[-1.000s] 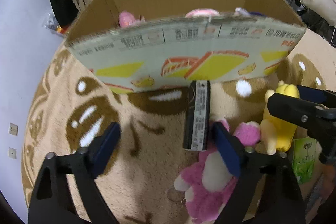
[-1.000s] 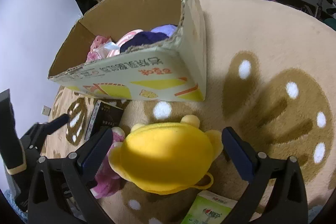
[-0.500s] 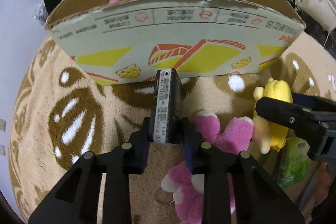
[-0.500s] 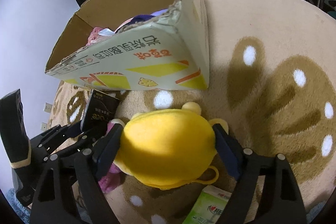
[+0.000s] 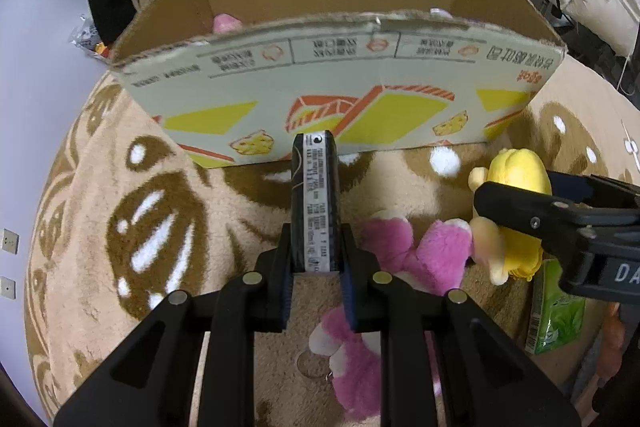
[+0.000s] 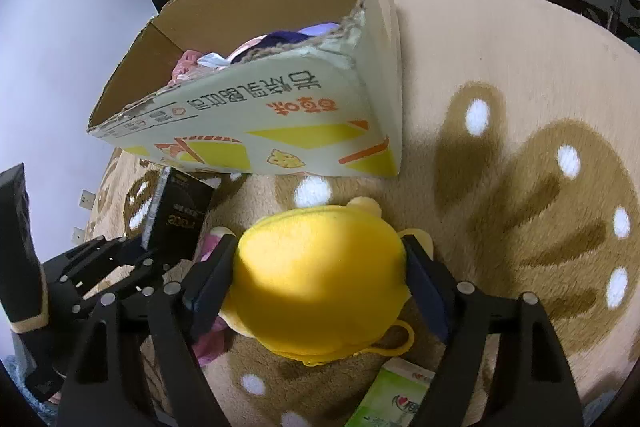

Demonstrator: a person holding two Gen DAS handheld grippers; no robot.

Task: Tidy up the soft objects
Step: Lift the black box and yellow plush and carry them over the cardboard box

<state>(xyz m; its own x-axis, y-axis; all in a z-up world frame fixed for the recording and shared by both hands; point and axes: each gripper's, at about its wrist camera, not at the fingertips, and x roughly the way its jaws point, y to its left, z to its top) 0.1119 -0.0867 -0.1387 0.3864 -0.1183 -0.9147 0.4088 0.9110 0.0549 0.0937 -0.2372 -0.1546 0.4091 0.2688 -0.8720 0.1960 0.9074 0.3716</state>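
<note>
I have both tools loaded at once. My left gripper (image 5: 315, 269) is clamped on the near end of a black box (image 5: 315, 203), which stands on edge and points at the front wall of the carton (image 5: 340, 83). My right gripper (image 6: 316, 287) is pinching the yellow plush (image 6: 320, 279) from both sides; it looks squeezed rather than loose, and I judge it is sitting low over the rug (image 6: 520, 75), though I cannot tell if it is clear of it. Inside the carton I can see pink and purple soft things already heaped, so part of the sorting seems done. Left outside, as far as I can see: the yellow plush in my grip, a pink plush (image 5: 400, 267) lying on the rug just beside the black box, and a green packet (image 5: 554, 307) near the yellow one. The black box looks rigid, so I doubt it belongs with the soft lot. My guess is that the job is roughly midway, with two plush toys left to go in.
</note>
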